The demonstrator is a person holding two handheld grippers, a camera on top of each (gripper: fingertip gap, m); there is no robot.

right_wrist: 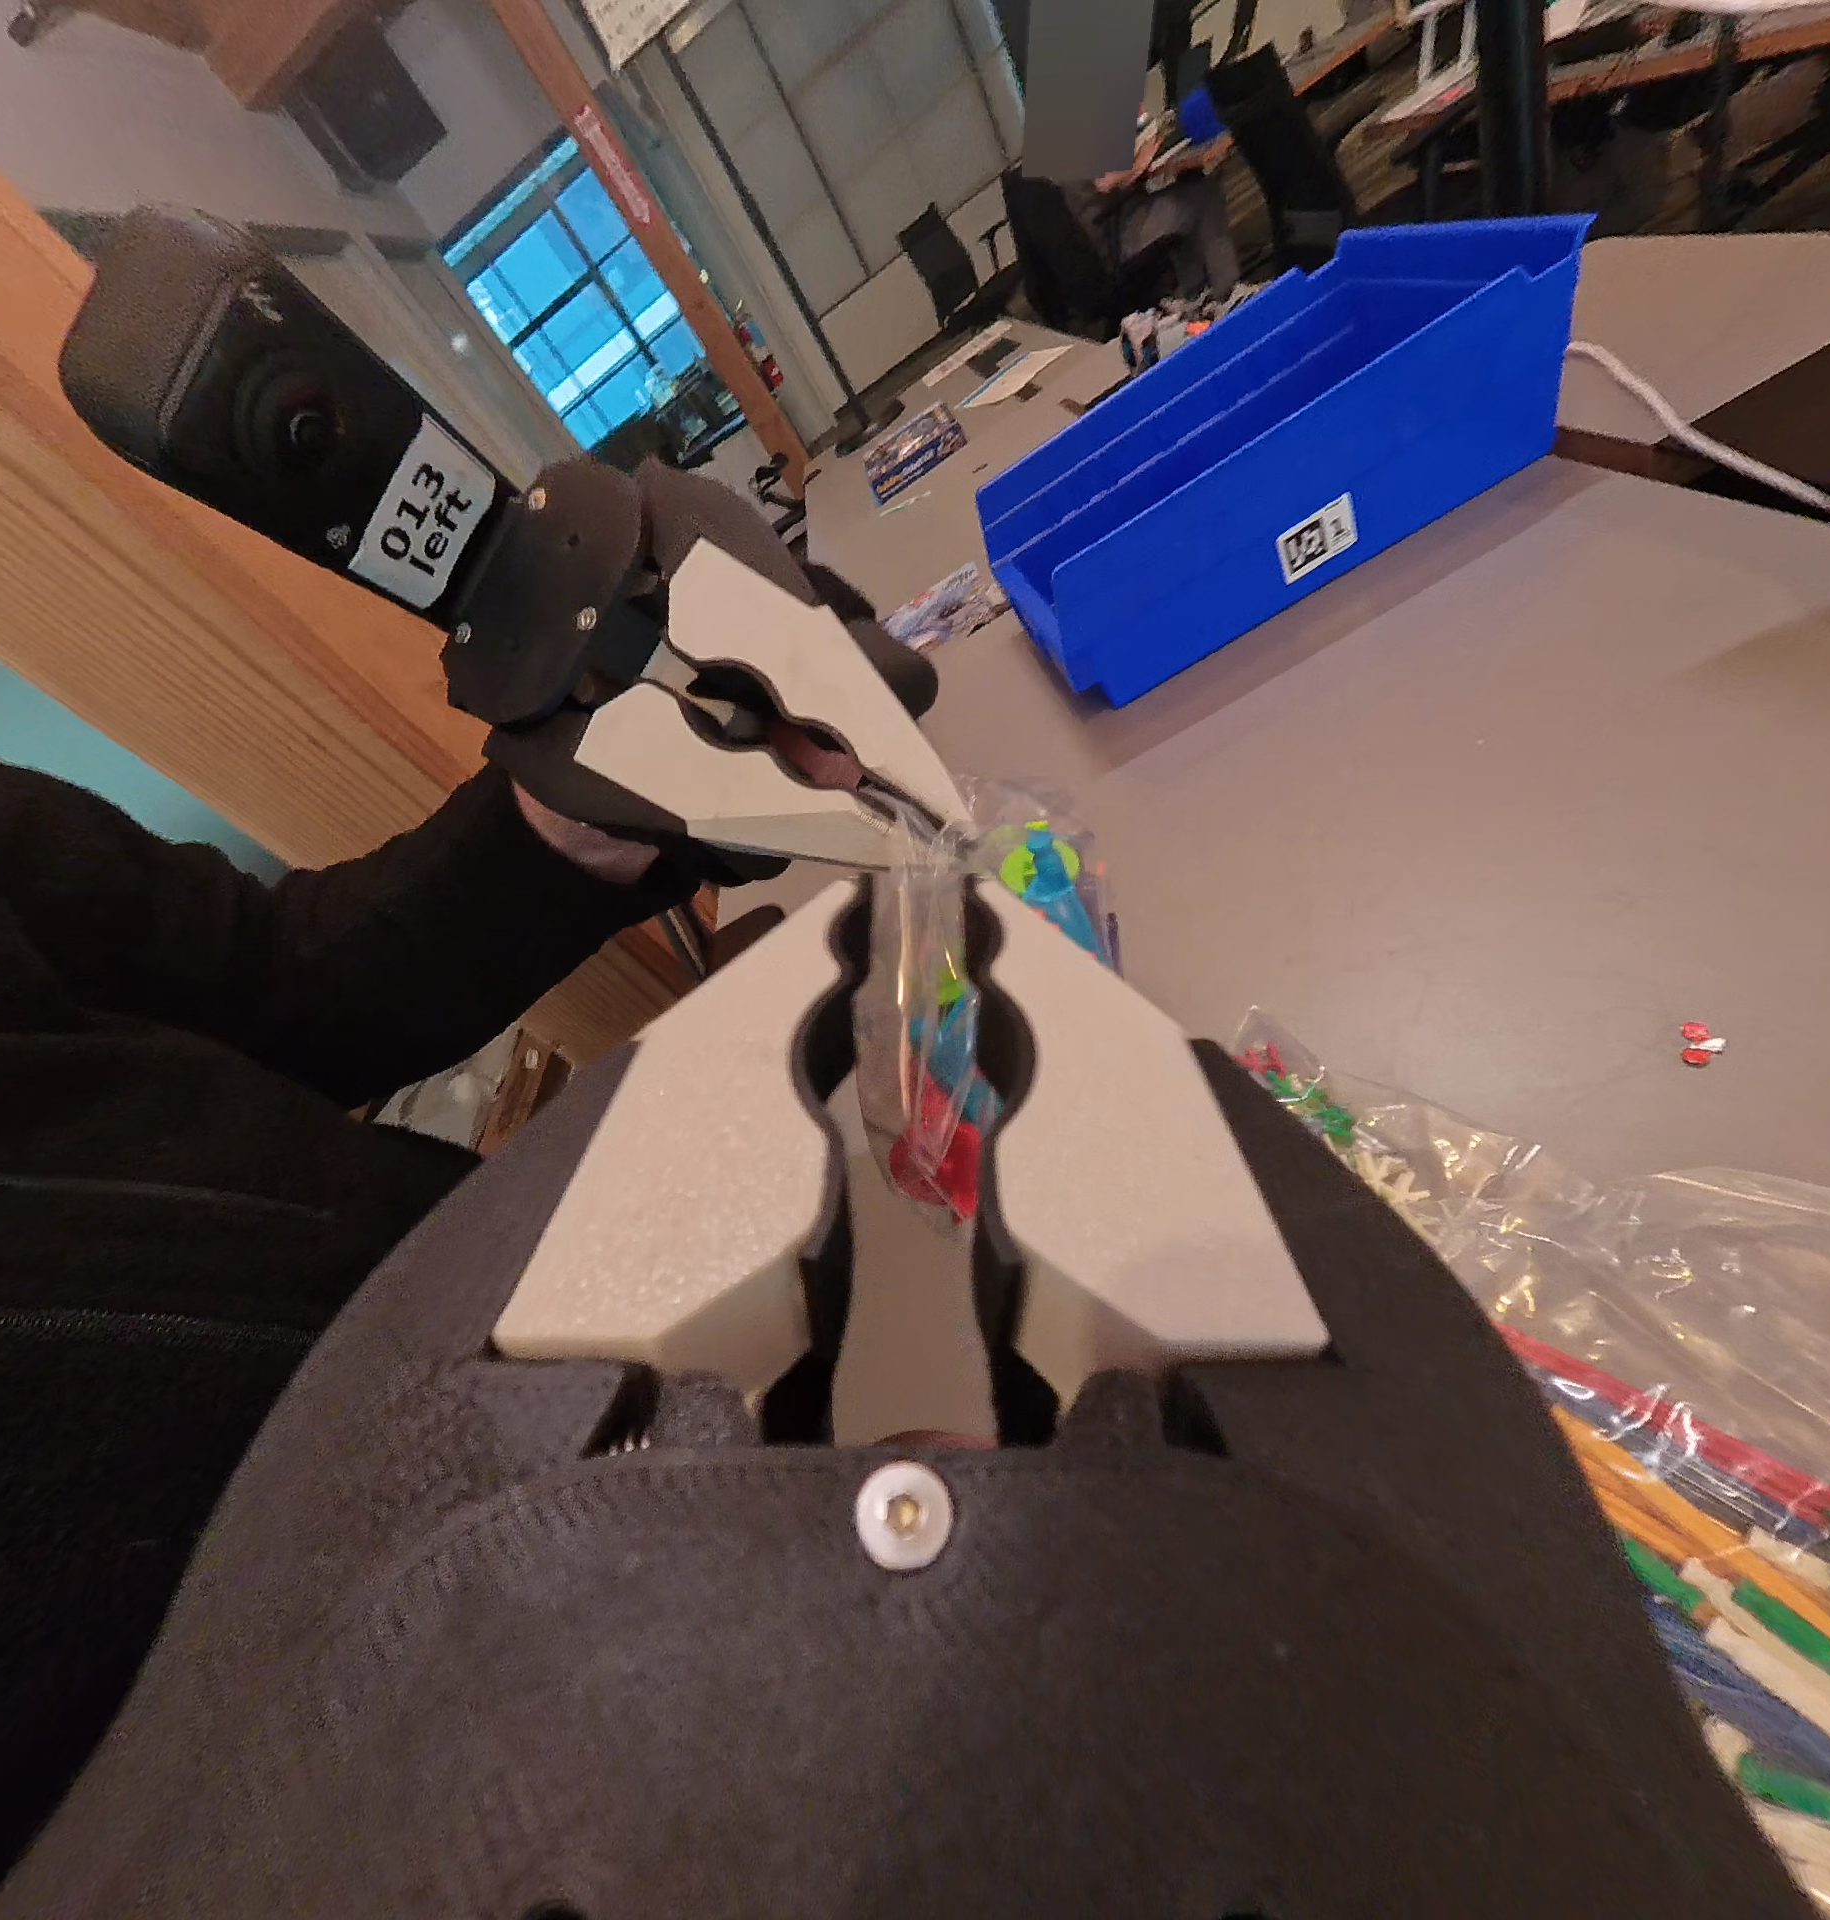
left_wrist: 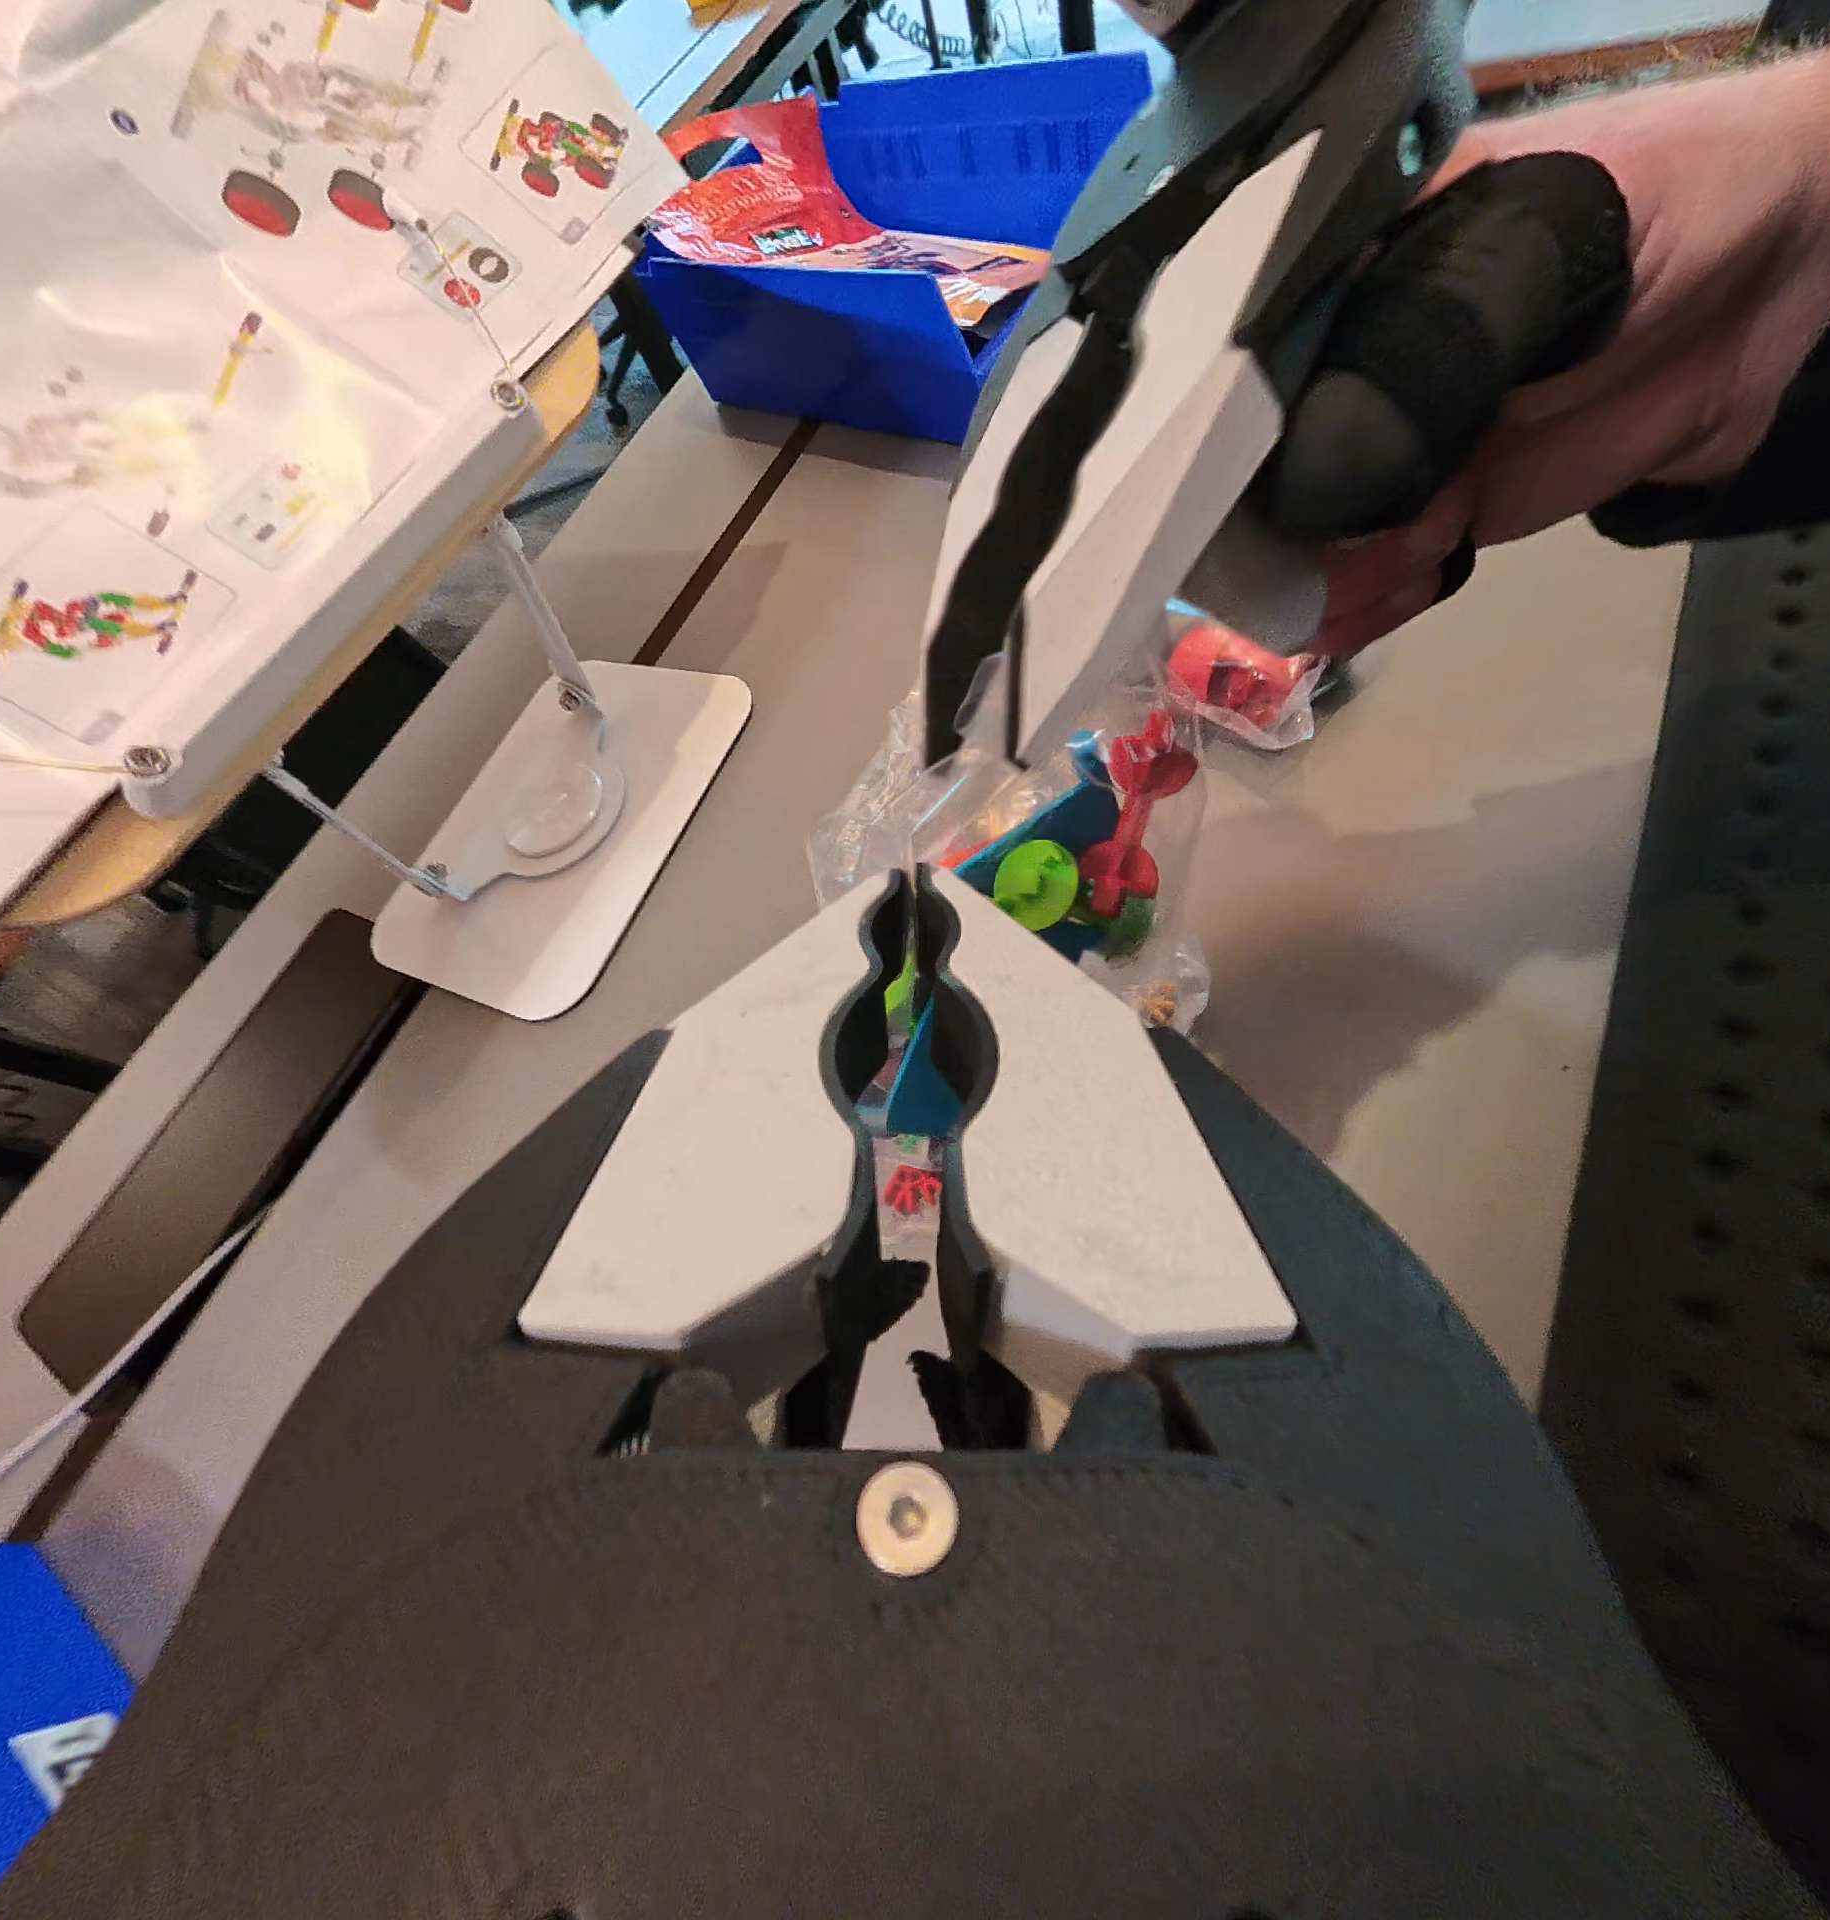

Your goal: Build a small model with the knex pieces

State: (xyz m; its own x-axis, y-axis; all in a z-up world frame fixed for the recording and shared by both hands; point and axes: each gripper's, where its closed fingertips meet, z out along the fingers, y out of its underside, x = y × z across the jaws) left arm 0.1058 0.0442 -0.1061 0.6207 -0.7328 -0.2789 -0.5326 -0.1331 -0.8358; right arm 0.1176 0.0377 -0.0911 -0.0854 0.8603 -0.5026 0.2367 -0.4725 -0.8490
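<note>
Left wrist view: the left tongs (left_wrist: 916, 894) are closed, pinching the near edge of a clear bag (left_wrist: 1056, 862) of colourful toy parts lying on the grey desk (left_wrist: 1410, 935). The right tongs (left_wrist: 968, 743) grip its far edge. A blue bin (left_wrist: 838, 343) sits beyond.

Right wrist view: the right tongs (right_wrist: 916, 904) stand narrow around the bag (right_wrist: 932, 1049), with the left tongs (right_wrist: 926, 836) pinching its tip.

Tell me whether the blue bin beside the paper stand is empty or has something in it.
Not empty. In the left wrist view the blue bin holds a red-orange printed packet that sticks up over its rim; what lies beneath it is hidden.
</note>
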